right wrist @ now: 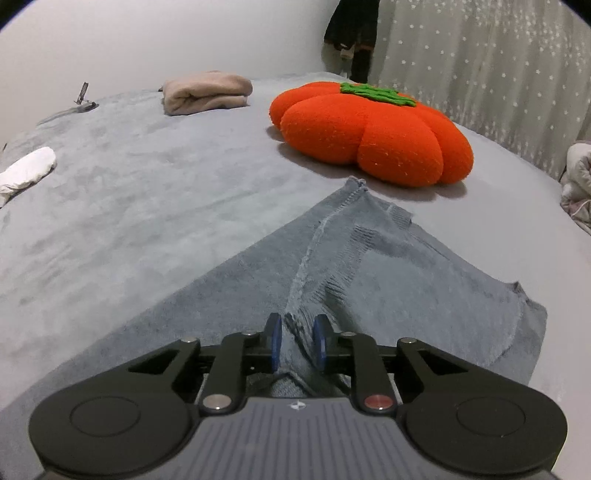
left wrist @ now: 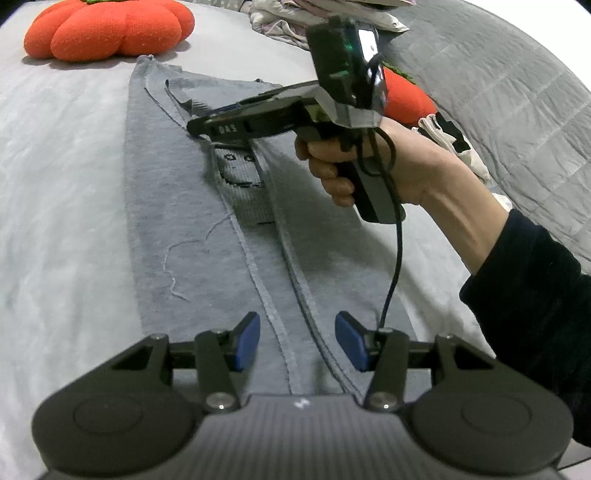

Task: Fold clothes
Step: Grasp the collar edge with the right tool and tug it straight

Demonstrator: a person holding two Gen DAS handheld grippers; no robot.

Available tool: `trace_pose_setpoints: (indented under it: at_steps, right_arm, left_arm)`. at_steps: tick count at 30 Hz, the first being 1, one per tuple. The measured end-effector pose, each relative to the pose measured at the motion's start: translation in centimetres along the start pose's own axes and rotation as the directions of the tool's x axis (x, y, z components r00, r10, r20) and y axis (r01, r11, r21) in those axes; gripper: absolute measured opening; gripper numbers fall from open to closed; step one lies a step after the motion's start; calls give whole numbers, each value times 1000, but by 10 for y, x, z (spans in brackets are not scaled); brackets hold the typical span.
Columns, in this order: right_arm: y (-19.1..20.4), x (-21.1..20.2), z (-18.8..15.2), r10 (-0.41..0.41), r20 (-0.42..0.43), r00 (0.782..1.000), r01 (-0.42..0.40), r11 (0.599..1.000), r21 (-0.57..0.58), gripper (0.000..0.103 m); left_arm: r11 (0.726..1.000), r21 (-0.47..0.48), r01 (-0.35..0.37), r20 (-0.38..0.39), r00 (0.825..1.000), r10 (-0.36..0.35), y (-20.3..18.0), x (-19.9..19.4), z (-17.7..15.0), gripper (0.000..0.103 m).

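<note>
Left wrist view first: at about 11 o'clock there's an orange pumpkin cushion [left wrist: 107, 29] sitting on the grey bed [left wrist: 55, 184]. The grey sweater [left wrist: 177, 229] lies flat down the middle of the bed, running from 12 to 6 o'clock, sleeves folded in so the seams meet in the centre. The left gripper [left wrist: 297, 339] hangs over the near end of it at 6 o'clock, blue pads [left wrist: 245, 341] spread wide with nothing between them. Out at 1 o'clock a hand [left wrist: 373, 166] holds the right gripper [left wrist: 195, 129], its tip down on the sweater's neck area. A pile of laundry [left wrist: 317, 14] sits at 12 o'clock, and a second orange cushion [left wrist: 406, 99] peeks out behind the hand.

Right wrist view: a white cloth [right wrist: 26, 171] at 9 o'clock, a folded beige towel [right wrist: 207, 92] at 11, the same pumpkin cushion [right wrist: 373, 129] at 1, and a starry curtain [right wrist: 480, 66] at 2. The right gripper [right wrist: 297, 343] sits at 6 o'clock, pads close together, pinching a ridge of the sweater [right wrist: 388, 266] between them.
</note>
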State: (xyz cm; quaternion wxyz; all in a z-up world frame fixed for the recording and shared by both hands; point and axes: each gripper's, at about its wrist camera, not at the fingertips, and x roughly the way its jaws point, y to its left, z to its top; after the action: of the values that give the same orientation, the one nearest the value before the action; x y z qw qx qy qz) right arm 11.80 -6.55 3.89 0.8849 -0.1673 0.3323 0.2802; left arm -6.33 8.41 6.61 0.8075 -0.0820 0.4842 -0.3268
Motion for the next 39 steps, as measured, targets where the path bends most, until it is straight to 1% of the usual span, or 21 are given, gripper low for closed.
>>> trace_pose_setpoints:
  at_steps: [2, 8, 9, 10, 11, 14, 20, 22, 23, 25, 27, 29, 30, 31, 32, 33, 35, 37, 39]
  right_arm:
    - [3, 1, 3, -5, 4, 1000, 5, 1000, -10, 19]
    - [3, 9, 1, -9, -21, 1000, 9, 1000, -5, 20]
    - [3, 10, 1, -4, -23, 1000, 4, 1000, -11, 18]
    - [4, 8, 1, -5, -16, 1000, 5, 1000, -17, 8]
    - [6, 6, 1, -6, -9, 1000, 5, 1000, -22, 7]
    - [16, -9, -1, -24, 48, 999, 27, 997, -74, 7]
    - [22, -6, -14, -26, 6, 1000, 27, 992, -125, 7]
    - [20, -5, -14, -7, 6, 1000, 7, 994, -109, 13]
    - [20, -5, -12, 1, 6, 1000, 0, 995, -104, 22]
    - [20, -9, -8, 28, 12, 1000, -26, 992, -119, 34]
    - [8, -16, -1, 43, 57, 997, -40, 998, -57, 34]
    - [-4, -23, 5, 55, 104, 993, -56, 998, 7, 33]
    - [-13, -22, 9, 14, 108, 994, -19, 999, 50, 32]
    - [-21, -20, 10, -22, 98, 995, 14, 997, 74, 27]
    - [-27, -16, 11, -45, 73, 996, 38, 995, 94, 16]
    - [-33, -10, 10, -53, 39, 998, 49, 993, 108, 12]
    - [-35, 4, 5, -46, -26, 999, 48, 995, 92, 10]
    - [-24, 16, -3, -35, -57, 998, 36, 999, 20, 10]
    - [-15, 23, -3, -53, -38, 998, 52, 998, -23, 10]
  left_arm:
    - [1000, 0, -2, -1, 1000, 2, 0, 0, 0, 47]
    - [1000, 9, 4, -1, 1000, -4, -1, -1, -1, 47]
    - [1000, 10, 4, -2, 1000, -4, -2, -1, -1, 47]
    - [1000, 10, 3, -2, 1000, -3, -2, -1, -1, 47]
    - [1000, 11, 3, -2, 1000, -3, -2, -1, -1, 47]
    - [1000, 12, 2, -3, 1000, -2, -2, 0, 0, 48]
    - [1000, 15, -1, -6, 1000, 1, -3, 1, 0, 49]
    - [1000, 16, -3, -8, 1000, 3, -3, 1, 0, 49]
    - [1000, 16, -4, -9, 1000, 4, -3, 2, 0, 49]
    - [1000, 17, -6, -11, 1000, 6, -4, 2, -1, 50]
    - [1000, 18, -8, -12, 1000, 8, -4, 2, -1, 50]
    - [1000, 19, -10, -14, 1000, 10, -4, 3, -1, 50]
    - [1000, 18, -8, -15, 1000, 8, -4, 3, -1, 50]
    - [1000, 18, -6, -17, 1000, 6, -4, 3, -1, 50]
    - [1000, 18, -1, -18, 1000, 2, -4, 3, -1, 51]
    - [1000, 19, 2, -19, 1000, -2, -4, 3, -2, 51]
    - [1000, 24, 7, -21, 1000, -7, -4, 3, -2, 51]
    - [1000, 25, 10, -24, 1000, -10, -5, 4, -2, 52]
    - [1000, 23, 9, -27, 1000, -8, -5, 6, -2, 52]
